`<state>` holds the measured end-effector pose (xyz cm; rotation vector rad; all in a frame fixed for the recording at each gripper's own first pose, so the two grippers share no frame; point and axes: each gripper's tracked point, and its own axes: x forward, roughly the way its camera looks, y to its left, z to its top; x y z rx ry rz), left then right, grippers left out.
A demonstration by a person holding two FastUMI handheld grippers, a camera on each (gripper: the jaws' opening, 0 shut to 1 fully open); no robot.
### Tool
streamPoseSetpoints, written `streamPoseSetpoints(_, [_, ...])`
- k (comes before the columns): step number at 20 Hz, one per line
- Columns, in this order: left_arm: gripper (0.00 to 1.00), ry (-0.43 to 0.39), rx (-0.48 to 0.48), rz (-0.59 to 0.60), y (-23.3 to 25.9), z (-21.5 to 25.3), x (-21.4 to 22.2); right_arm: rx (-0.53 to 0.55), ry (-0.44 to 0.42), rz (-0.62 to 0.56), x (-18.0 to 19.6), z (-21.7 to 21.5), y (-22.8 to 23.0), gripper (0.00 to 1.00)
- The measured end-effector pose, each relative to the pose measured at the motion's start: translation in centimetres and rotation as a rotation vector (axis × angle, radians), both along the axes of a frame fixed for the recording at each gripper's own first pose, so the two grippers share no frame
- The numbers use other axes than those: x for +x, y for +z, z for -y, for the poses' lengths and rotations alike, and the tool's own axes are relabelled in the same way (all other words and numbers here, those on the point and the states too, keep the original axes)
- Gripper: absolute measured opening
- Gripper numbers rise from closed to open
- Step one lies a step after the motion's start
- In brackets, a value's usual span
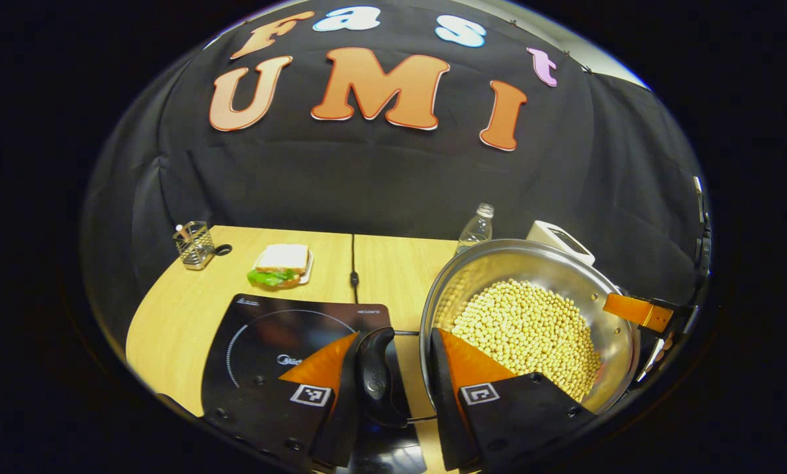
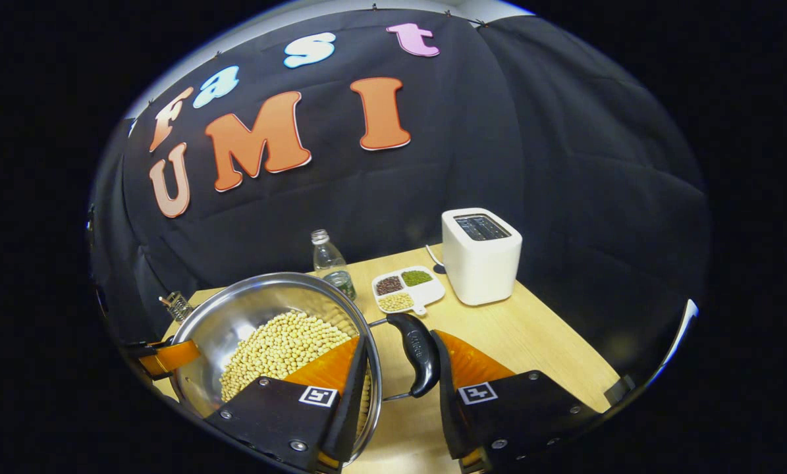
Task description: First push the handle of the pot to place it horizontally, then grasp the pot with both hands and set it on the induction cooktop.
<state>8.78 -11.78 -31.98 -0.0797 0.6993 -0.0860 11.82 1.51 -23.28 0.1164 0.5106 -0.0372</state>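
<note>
On the wooden table (image 1: pixel 169 309), my left gripper (image 1: pixel 385 368) and right gripper (image 2: pixel 400 359) each straddle a side handle of the bean-filled pot (image 1: pixel 531 296), fingers parted and apparently not yet pressing. The induction cooktop (image 1: pixel 268 342) lies just left of the pot, so I judge the carry goes leftward.

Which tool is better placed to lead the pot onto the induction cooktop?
Left, probably: the left tool straddles a pot handle right beside the cooktop; the right tool straddles the far handle.
</note>
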Motion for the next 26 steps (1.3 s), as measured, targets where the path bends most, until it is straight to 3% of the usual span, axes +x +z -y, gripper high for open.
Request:
streamPoseSetpoints(15, [0.57, 0.168, 0.046, -0.003, 2.1, -17.0, -2.0, 0.061, 0.175, -0.022, -0.2, -16.2, -0.9, 0.53])
streamPoseSetpoints(26, [0.55, 0.237, 0.047, -0.067, -1.6, -23.7, -3.9, 0.067, 0.24, -0.093, -0.5, -22.5, -5.2, 0.53])
